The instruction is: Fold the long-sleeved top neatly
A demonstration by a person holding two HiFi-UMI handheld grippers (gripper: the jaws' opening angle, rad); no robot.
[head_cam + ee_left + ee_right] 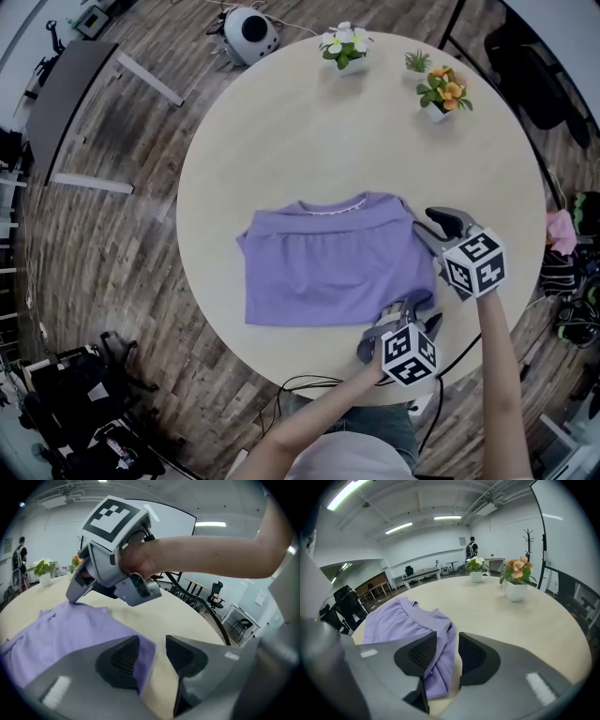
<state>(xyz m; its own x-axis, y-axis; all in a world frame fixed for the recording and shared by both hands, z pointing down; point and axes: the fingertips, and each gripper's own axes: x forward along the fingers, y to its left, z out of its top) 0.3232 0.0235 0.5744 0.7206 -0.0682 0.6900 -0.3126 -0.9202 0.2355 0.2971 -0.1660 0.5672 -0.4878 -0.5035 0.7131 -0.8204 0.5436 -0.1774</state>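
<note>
Round table (281,122), pale wood. Purple long-sleeved top (328,262) lying flat on near half, collar toward far edge, hem close to near edge. Right gripper (431,225) at top's far right corner, jaws pinched on bunched shoulder fabric. Left gripper (409,314) at near right corner, jaws apart, hem corner loose between them. White-flower pot (345,49) and orange-flower pot (441,96) way off by far edge.

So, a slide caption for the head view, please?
Left gripper and right gripper at edge of purple top, on table.
</note>
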